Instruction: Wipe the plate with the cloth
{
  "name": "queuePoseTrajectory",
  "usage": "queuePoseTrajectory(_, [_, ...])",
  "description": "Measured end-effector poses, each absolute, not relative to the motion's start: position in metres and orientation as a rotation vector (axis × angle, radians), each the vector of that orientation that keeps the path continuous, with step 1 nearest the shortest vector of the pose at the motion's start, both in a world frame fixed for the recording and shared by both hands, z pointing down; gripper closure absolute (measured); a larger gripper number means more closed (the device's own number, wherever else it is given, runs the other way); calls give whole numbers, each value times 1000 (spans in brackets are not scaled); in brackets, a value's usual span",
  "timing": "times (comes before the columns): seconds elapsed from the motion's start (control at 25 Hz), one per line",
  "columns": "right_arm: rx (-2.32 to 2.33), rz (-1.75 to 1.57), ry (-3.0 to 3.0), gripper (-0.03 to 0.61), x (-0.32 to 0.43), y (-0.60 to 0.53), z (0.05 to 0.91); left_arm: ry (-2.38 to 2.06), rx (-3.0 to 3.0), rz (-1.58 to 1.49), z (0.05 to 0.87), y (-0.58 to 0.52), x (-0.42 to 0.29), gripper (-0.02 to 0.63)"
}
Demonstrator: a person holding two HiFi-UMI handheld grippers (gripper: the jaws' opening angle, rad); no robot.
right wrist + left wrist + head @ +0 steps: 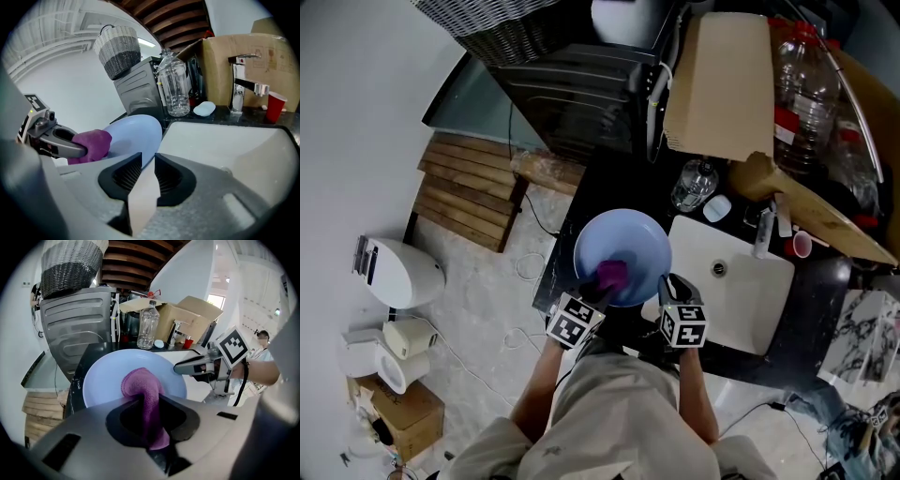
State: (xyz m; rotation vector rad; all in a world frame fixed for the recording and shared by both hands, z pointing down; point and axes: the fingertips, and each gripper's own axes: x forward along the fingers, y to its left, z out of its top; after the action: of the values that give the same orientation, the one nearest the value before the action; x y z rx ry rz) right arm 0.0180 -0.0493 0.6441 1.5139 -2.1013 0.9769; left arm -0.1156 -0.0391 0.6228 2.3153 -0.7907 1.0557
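- Black stone tabletop (pixel 619 183) with white rectangular sink (pixel 741 291) set into it. The work takes place over the tabletop just left of the sink.
- Pale blue round plate (pixel 623 242): it sits between the person and the back of the tabletop, its right edge just beside the sink. No view settles whether its underside rests on the tabletop or is held clear.
- Right claw (pixel 670 286): it stands at the plate's near right rim. The right gripper view shows the jaws (pixel 143 171) nearly together with the plate (pixel 133 133) rim running into the narrow gap; judged to be clamped on it, steadying the plate.
- Left claw (pixel 598 286): it stands at the near left rim, closed on the purple terry cloth (pixel 612 275). It is the nearer claw to the plate's face.
- Governing relation: the cloth's long axis runs straight ahead from the left claw (pixel 149 418) toward the plate's centre. Its folded free end (pixel 140 385) lies on the inner face of the plate (pixel 105 376). Judged: the coming stroke needs only a sweep across that face, with bare surface to the left and beyond.
- View differences: the head view alone shows both claws side by side at the near rim. The left gripper view alone shows the cloth passing through its jaws. The right gripper view alone shows the rim grip, with the cloth (pixel 91 143) bunched at the left claw's tip.
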Motion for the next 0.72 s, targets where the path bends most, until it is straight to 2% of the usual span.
queuePoseTrajectory(0.72, [1518,1017,-2113,500,19,-49,644,-652,2348,1032,623,-22,-71,555])
